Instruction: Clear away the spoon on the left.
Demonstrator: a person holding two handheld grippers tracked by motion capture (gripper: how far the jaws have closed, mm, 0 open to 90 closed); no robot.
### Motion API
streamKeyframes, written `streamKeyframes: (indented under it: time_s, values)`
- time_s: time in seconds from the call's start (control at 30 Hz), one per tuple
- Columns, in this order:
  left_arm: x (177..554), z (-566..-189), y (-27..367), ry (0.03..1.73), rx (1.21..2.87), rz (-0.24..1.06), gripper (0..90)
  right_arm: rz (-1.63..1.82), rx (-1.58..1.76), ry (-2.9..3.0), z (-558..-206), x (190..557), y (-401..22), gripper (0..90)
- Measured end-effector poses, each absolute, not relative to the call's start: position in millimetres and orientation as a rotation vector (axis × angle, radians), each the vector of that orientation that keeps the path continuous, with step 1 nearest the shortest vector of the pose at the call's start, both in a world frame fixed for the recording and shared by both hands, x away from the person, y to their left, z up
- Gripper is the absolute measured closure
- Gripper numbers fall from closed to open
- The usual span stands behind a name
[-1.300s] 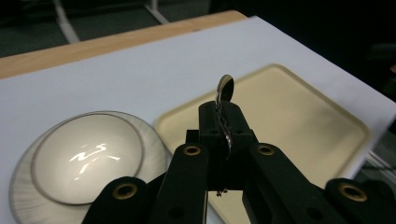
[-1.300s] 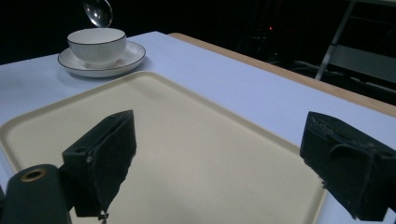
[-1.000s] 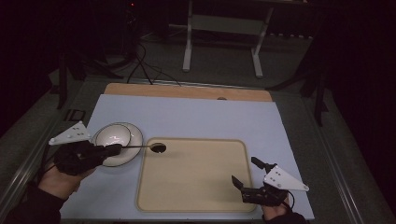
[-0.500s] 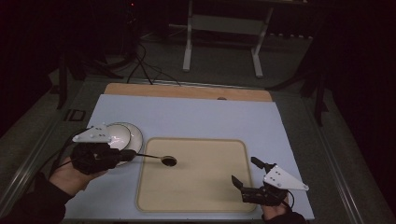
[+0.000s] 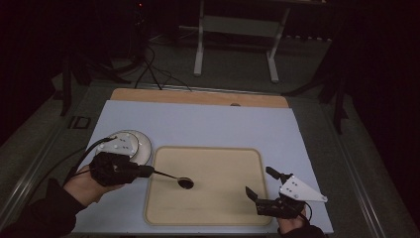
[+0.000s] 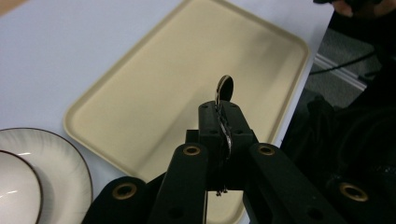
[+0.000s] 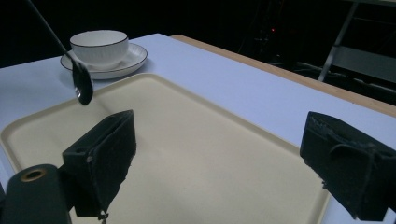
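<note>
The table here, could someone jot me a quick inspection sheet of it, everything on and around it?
Surface: pale blue table top with a wooden strip along the far edge.
Job's things: black spoon held above the beige tray, bowl end over the tray's near-left part; white cup standing on a saucer left of the tray.
Clutter: nothing seen.
Grippers: left gripper shut on the spoon's handle; right gripper open, nothing between its jaws, at the tray's near-right corner.
Cables: one trails from the left gripper; more lie on the floor beyond the table.
Surroundings: dark room, a white metal frame standing behind the table.
</note>
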State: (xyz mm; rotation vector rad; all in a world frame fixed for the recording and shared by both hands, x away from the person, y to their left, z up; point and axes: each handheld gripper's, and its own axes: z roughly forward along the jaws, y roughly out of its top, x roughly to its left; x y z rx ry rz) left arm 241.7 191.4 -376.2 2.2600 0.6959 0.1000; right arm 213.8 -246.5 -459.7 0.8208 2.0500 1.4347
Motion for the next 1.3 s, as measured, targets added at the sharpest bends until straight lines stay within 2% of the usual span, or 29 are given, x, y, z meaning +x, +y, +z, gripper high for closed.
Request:
streamKeyframes:
  time_s: [0.37,0.73,1.3]
  values:
    - [248,-386,177,0.698,2.337,-0.015,89.4,1.429,0.827,2.059,-461,214,-246,10.9]
    - [252,-398,159,0.654,2.446,-0.077,89.3,1.429,0.830,2.063,-461,215,-247,10.9]
    - [270,-412,143,0.671,2.491,-0.143,88.2,1.432,0.829,2.066,-461,215,-249,10.9]
